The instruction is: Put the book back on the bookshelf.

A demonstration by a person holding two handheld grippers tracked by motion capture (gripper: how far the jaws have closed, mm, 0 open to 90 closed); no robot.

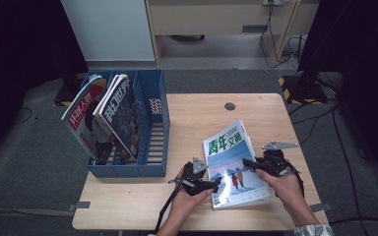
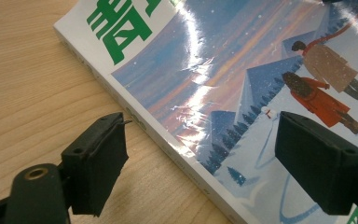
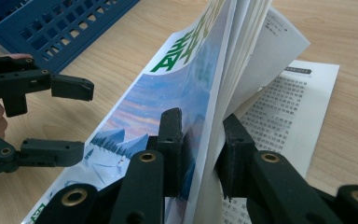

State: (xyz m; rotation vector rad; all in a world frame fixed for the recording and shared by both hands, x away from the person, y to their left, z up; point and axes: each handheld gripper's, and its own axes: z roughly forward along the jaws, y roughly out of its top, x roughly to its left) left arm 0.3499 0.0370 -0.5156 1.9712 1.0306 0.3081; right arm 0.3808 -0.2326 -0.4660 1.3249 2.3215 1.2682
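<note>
The magazine point(image 1: 235, 164) is lying on the worktop point(image 1: 192, 118), just right of the blue file rack point(image 1: 152, 128). The right tool point(image 3: 200, 140) is clenching the cover and a sheaf of pages, holding that edge raised. The left tool point(image 2: 200, 154) is hovering released, its jaws straddling the magazine's spine edge.

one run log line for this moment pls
right gripper: shut on magazine edge, lifting pages | left gripper: open astride spine | file rack: two magazines
</note>
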